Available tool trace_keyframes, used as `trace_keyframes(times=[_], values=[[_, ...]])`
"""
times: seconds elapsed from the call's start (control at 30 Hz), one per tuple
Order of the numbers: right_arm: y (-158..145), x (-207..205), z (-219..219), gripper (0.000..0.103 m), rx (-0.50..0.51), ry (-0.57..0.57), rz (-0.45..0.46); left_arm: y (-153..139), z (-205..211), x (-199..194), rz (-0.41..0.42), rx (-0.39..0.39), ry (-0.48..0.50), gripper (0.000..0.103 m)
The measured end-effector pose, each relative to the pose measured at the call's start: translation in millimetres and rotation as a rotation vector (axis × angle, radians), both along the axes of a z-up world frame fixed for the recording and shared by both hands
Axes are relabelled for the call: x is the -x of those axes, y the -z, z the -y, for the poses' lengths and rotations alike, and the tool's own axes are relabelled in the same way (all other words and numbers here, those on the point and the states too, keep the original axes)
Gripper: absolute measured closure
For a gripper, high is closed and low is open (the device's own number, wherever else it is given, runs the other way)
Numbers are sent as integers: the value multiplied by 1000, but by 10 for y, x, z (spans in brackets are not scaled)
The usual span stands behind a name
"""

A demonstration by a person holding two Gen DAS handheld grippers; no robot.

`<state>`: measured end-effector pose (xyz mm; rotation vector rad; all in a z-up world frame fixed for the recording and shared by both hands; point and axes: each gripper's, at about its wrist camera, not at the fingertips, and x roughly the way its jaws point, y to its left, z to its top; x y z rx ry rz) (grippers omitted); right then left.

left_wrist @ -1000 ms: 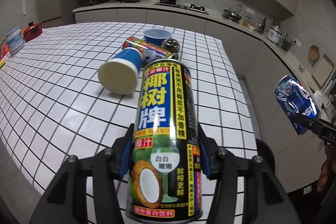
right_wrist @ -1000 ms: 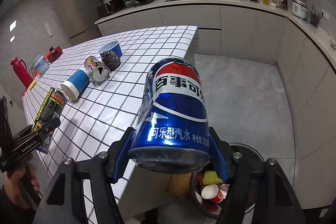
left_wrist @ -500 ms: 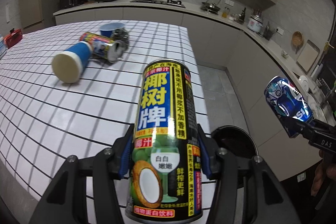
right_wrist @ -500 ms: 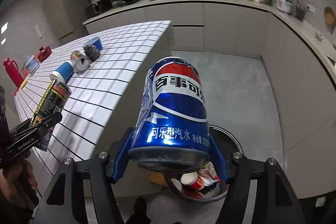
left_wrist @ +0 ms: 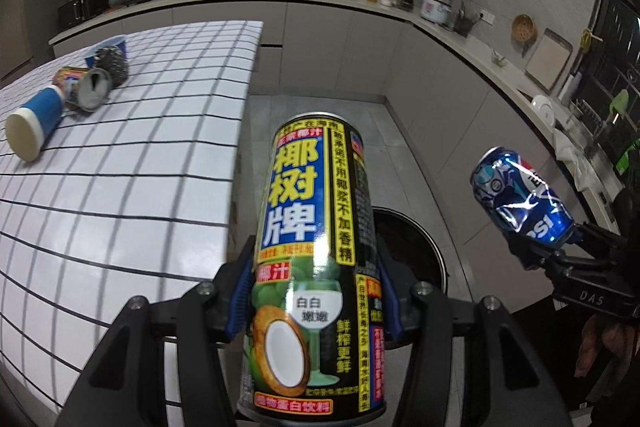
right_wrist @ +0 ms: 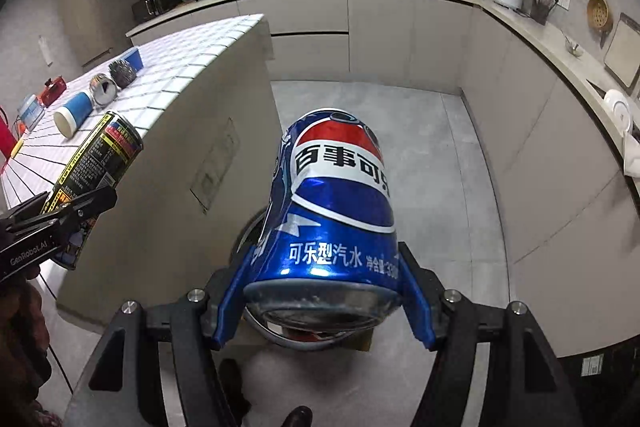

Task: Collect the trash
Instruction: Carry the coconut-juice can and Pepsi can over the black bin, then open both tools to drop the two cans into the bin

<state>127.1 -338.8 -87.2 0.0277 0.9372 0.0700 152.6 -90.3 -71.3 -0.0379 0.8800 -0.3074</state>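
Over the trash bin (left_wrist: 416,239) beside the counter (left_wrist: 120,163), the left tool (left_wrist: 312,291) is clamping a stiff-looking coconut juice can (left_wrist: 316,227) mid-body, while the right tool (right_wrist: 320,287) is pinching a dented, likely light and easily crushed Pepsi can (right_wrist: 336,203) near its base.

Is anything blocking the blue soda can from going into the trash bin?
Nothing visible does. The right claw holds the blue soda can right above the trash bin on the floor, whose opening is mostly hidden behind the can.

Bare floor (right_wrist: 420,147) lies open ahead; the island counter (right_wrist: 224,131) walls off the left side.
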Motion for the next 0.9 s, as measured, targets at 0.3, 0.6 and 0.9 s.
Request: trace_keyframes(times=[0.3, 0.6, 0.9], values=[[209, -72, 119, 34, 10, -6, -29, 213, 353, 43, -34, -17, 29, 49], [485, -241, 96, 34, 32, -39, -68, 531, 466, 24, -97, -16, 5, 49], [938, -442, 87, 34, 82, -93, -136, 935, 570, -45, -189, -10, -13, 49]])
